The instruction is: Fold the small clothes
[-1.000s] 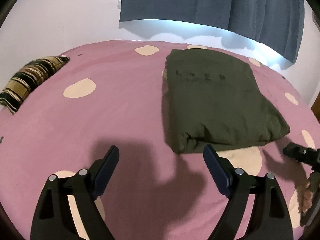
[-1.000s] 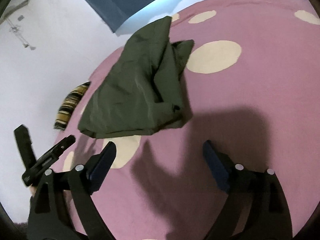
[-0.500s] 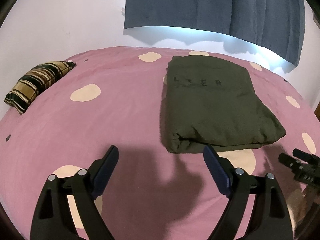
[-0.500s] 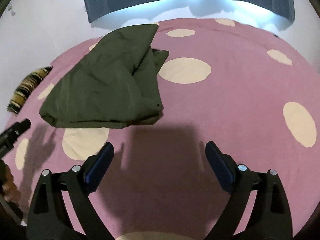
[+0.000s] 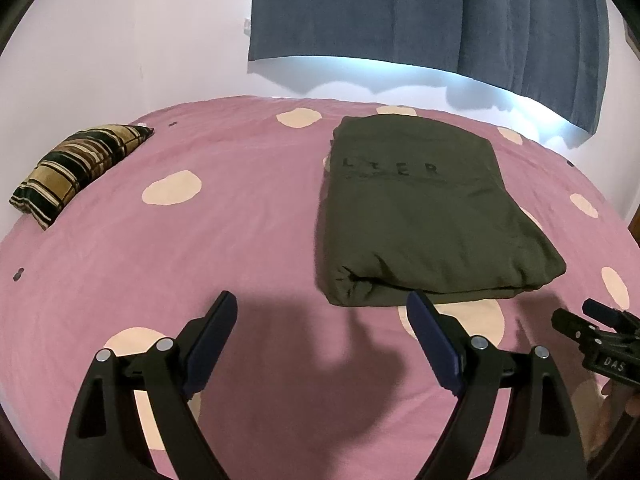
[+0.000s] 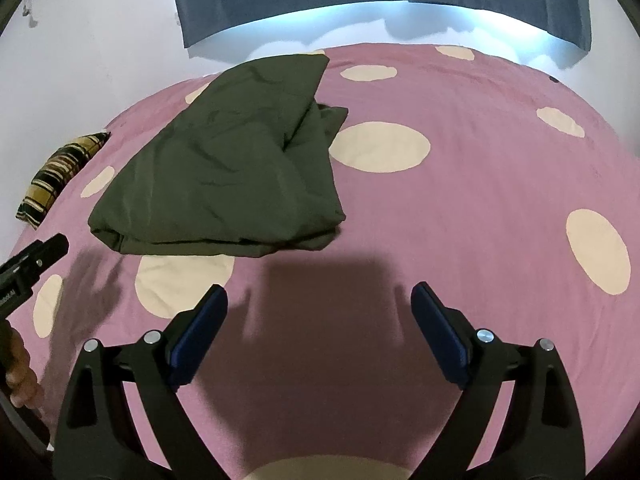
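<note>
A dark olive garment (image 5: 424, 216) lies folded into a thick rectangle on the pink bedspread (image 5: 200, 248), with faint dark lettering near its far end. In the right wrist view the same garment (image 6: 236, 164) sits left of centre, a loose flap sticking out at its far right side. My left gripper (image 5: 322, 332) hovers open just short of the garment's near left corner, with nothing between its fingers. My right gripper (image 6: 318, 320) is open too, over bare bedspread near the garment's near edge. Each gripper shows at the edge of the other's view.
A striped yellow-and-black cushion (image 5: 76, 168) lies at the bed's far left edge. A dark blue curtain (image 5: 420, 8) hangs on the white wall behind the bed. Cream spots dot the bedspread. A hand (image 6: 18, 372) shows at the left edge of the right wrist view.
The right wrist view has rolled level and swung round, so the garment now sits upper left of its fingers. The left wrist view shifted only slightly. Both grippers stayed open.
</note>
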The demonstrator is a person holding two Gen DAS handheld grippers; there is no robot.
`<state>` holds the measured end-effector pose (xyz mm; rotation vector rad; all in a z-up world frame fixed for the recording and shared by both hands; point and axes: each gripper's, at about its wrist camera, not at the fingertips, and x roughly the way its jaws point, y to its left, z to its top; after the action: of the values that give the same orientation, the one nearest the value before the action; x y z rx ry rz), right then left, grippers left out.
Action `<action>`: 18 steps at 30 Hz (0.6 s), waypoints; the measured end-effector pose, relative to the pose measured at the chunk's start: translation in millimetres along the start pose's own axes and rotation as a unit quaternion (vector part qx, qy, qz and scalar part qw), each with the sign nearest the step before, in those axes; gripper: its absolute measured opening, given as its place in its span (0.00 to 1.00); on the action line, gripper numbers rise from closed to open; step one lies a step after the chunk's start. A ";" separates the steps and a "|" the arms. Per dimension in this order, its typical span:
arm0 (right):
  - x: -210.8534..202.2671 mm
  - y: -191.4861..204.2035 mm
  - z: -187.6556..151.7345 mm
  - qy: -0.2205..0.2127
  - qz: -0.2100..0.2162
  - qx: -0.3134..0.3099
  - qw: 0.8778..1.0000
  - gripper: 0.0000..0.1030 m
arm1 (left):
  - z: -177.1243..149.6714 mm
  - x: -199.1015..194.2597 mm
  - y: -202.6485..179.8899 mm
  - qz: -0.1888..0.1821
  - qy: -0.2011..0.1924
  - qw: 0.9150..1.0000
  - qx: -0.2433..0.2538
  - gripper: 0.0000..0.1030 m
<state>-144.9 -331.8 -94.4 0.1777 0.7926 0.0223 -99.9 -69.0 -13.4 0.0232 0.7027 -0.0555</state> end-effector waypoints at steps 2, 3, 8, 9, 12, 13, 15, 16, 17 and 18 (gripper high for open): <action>1.0 -2.0 1.7 0.002 0.004 0.003 1.000 0.90 | 0.2 0.5 0.1 -0.001 0.001 1.000 0.000 0.83; 1.0 -2.5 1.9 0.002 0.004 0.005 1.000 0.90 | 0.3 0.2 0.0 0.000 0.001 1.000 0.000 0.83; 1.1 -3.5 2.2 0.002 0.004 0.007 1.000 0.90 | 0.4 -1.5 -2.0 0.003 -0.004 1.000 0.005 0.83; 0.9 -3.5 2.3 0.002 0.004 0.008 1.000 0.90 | 0.4 -2.1 -2.2 0.003 -0.004 1.000 0.005 0.83; 0.6 -3.4 2.0 0.001 0.004 0.008 1.000 0.90 | 0.3 -2.6 -2.1 0.005 -0.004 1.000 0.001 0.83; 0.8 -3.7 2.3 0.002 0.005 0.008 1.000 0.90 | 0.3 -2.5 -2.2 0.005 -0.004 1.000 0.001 0.83; 0.6 -4.0 1.9 0.002 0.006 0.010 1.000 0.90 | 0.1 -2.7 -2.8 0.007 -0.004 1.000 0.000 0.83; 0.6 -4.1 1.8 0.003 0.006 0.011 1.000 0.90 | -0.2 -3.1 -3.0 0.007 -0.005 1.000 0.000 0.83; 0.4 -3.9 1.4 0.003 0.006 0.012 1.000 0.90 | 0.0 -2.8 -2.8 0.007 -0.004 1.000 0.001 0.83; 0.3 -3.7 1.2 0.003 0.006 0.012 1.000 0.90 | -0.1 -2.9 -3.1 0.007 -0.004 1.000 0.001 0.83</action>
<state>-144.1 -335.7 -94.4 0.2055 0.7988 0.0246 -102.4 -71.9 -11.6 0.0302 0.6941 -0.0435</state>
